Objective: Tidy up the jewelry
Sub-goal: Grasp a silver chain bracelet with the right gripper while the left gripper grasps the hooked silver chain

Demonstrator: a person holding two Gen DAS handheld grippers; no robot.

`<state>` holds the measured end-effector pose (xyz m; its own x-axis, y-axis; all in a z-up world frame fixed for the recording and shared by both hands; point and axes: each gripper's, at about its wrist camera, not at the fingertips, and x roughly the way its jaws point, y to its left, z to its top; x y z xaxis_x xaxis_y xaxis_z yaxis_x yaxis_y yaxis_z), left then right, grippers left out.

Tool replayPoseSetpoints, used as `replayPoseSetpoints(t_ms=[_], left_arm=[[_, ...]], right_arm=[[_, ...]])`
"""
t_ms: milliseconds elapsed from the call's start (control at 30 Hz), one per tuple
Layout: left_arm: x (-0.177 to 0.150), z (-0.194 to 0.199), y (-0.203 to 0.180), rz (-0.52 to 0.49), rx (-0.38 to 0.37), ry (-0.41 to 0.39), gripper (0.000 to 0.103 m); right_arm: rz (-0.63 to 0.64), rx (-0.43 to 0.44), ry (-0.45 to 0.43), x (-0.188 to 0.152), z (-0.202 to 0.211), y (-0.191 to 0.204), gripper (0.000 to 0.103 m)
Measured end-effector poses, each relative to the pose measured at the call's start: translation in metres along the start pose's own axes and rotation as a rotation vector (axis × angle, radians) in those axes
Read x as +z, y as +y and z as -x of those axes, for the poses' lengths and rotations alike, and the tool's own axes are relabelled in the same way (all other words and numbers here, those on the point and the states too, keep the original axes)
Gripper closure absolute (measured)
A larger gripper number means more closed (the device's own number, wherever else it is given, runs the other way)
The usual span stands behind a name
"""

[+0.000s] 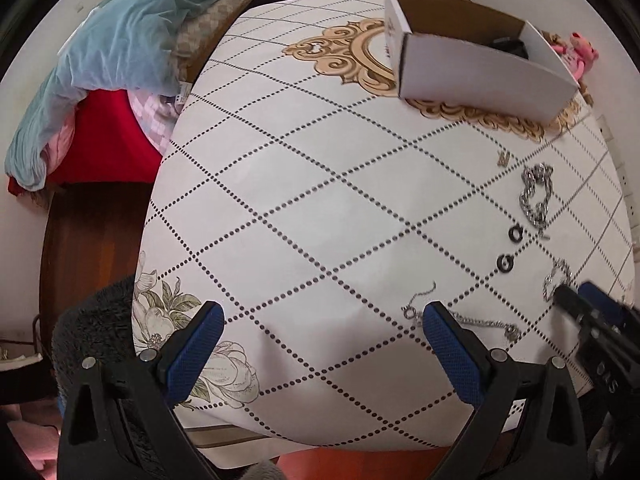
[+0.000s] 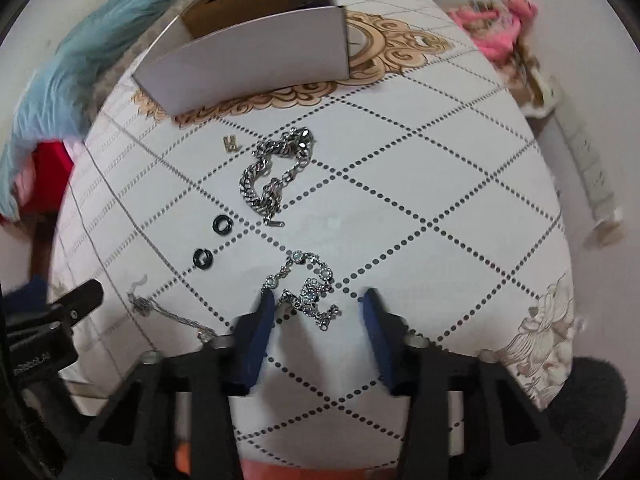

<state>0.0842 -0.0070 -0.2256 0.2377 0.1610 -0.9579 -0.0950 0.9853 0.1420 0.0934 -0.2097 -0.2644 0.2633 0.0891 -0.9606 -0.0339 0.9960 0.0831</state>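
Note:
On the diamond-patterned tablecloth [image 2: 420, 184] lie a chunky silver chain [image 2: 272, 172], two black rings [image 2: 222, 224], a small gold piece [image 2: 231, 143], a thin chain [image 2: 168, 312] and a crystal bracelet [image 2: 312, 288]. My right gripper [image 2: 319, 294] points steeply down and stands open, its blue pads on either side of the crystal bracelet without pressing it. My left gripper [image 1: 323, 308] is open over bare cloth, and the thin chain [image 1: 472, 320] lies just beside its right finger. An open white cardboard box [image 1: 480, 76] stands at the far side.
A teal blanket [image 1: 120, 60] and red bedding [image 1: 108, 136] lie past the table's left edge. A pink plush toy [image 2: 496, 28] and a white power strip [image 2: 588, 164] are off the right side. The table's near edge runs just under both grippers.

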Motion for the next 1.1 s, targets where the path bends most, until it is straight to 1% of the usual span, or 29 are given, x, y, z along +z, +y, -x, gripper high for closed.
replayPoseSetpoints(t_ms=[33,100,200,333,467,533,567,633,700,733,767,800,933,1000,1067,1100], left_arm=[[-0.001,0.001,-0.002,-0.008,0.001,-0.004,0.002],[-0.006,0.002,-0.007,-0.025,-0.004,-0.007,0.002],[-0.01,0.006,-0.016,-0.042,-0.021,-0.014,0.002],[-0.021,0.012,-0.04,-0.085,-0.085,-0.031,0.002],[-0.026,0.014,-0.068,-0.15,-0.142,-0.044,0.004],[-0.029,0.015,-0.081,-0.184,-0.168,-0.058,0.011],[-0.03,0.014,-0.087,-0.197,-0.171,-0.06,0.018],[-0.03,0.012,-0.095,-0.217,-0.18,-0.062,0.021],[-0.03,0.011,-0.101,-0.235,-0.183,-0.066,0.038],[-0.03,0.011,-0.103,-0.241,-0.186,-0.063,0.041],[-0.03,0.009,-0.104,-0.245,-0.191,-0.058,0.048],[-0.03,0.008,-0.106,-0.249,-0.198,-0.052,0.058],[-0.031,0.007,-0.108,-0.26,-0.222,-0.066,0.076],[-0.031,0.009,-0.11,-0.27,-0.234,-0.073,0.09],[-0.03,0.009,-0.11,-0.271,-0.249,-0.073,0.094],[-0.03,0.01,-0.109,-0.27,-0.259,-0.073,0.094]], right_arm=[[0.01,-0.007,-0.007,-0.002,-0.002,0.001,0.097],[-0.001,0.013,-0.007,-0.004,-0.001,-0.003,0.098],[-0.04,0.013,-0.018,-0.004,0.006,-0.016,0.098],[-0.112,0.009,-0.056,-0.004,0.024,-0.045,0.098],[-0.163,-0.003,-0.068,0.0,0.032,-0.069,0.098],[-0.183,-0.005,-0.064,-0.001,0.032,-0.077,0.098],[-0.193,-0.004,-0.06,-0.002,0.031,-0.08,0.098],[-0.205,-0.003,-0.054,-0.002,0.029,-0.082,0.098],[-0.211,-0.001,-0.047,-0.004,0.029,-0.085,0.098],[-0.214,0.001,-0.044,-0.004,0.027,-0.083,0.098],[-0.215,0.002,-0.044,-0.004,0.027,-0.085,0.098],[-0.215,0.002,-0.043,-0.004,0.027,-0.084,0.098],[-0.217,-0.001,-0.044,-0.002,0.027,-0.082,0.098],[-0.217,-0.004,-0.045,-0.001,0.027,-0.082,0.098],[-0.215,-0.007,-0.045,0.0,0.028,-0.08,0.098],[-0.214,-0.008,-0.045,0.0,0.028,-0.08,0.098]])
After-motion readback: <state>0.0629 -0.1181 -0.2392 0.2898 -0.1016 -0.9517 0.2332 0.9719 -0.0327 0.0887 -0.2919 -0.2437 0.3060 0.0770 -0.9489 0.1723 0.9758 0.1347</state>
